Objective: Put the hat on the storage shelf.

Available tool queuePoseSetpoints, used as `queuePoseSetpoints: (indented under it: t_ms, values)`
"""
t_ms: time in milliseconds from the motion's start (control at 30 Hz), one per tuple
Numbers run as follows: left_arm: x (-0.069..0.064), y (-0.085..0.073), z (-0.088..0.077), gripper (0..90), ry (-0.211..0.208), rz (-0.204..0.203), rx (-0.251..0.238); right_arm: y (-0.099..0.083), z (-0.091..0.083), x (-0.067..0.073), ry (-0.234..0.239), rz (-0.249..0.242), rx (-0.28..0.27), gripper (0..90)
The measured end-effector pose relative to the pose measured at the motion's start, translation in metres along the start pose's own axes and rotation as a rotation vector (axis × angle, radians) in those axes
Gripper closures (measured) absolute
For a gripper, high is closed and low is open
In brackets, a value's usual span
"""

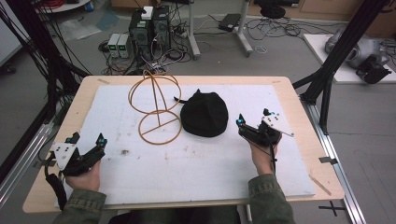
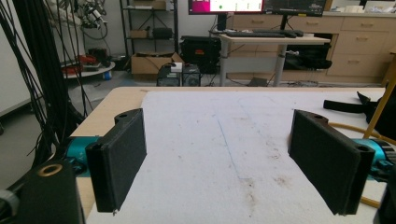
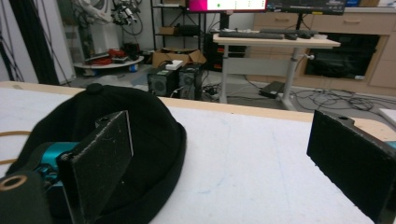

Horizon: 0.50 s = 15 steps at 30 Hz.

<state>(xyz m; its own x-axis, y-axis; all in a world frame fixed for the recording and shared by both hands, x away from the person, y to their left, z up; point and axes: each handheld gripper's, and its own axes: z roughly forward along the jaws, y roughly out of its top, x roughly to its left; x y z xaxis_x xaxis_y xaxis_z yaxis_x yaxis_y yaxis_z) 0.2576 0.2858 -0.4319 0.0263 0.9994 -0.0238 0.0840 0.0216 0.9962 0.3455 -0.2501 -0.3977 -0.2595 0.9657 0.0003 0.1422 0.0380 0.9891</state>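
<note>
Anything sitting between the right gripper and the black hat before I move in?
No. In the high view, only bare white mat separates the right gripper from the black hat. In the right gripper view, the hat sits just beyond the left jaw.

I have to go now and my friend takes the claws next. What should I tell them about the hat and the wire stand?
Left claw: open, holding nothing, resting at the near left of the white mat.
Right claw: open, holding nothing, just right of the black hat, apart from it.
The hat lies flat on the mat, beside the wire stand, which stands upright left of it.
Done: nothing yet, the hat is ungrasped.
Left: probably grip the hat and set it on the stand.
</note>
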Motion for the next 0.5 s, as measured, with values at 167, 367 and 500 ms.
queuePoseSetpoints:
  t_ms: [167, 367, 500]
  values:
    - [0.001, 0.0, 0.0, 19.6, 0.001, -0.003, 0.0, 0.003, 0.005, 0.005, 0.03, -0.001, 0.008, 5.8]
    - [0.002, 0.0, -0.001, 19.6, 0.002, -0.003, -0.001, 0.008, 0.013, 0.012, 0.058, 0.006, 0.018, 5.8]
    - [0.002, 0.0, 0.0, 19.6, 0.001, -0.007, -0.001, 0.011, 0.018, 0.015, 0.077, 0.008, 0.019, 5.9]
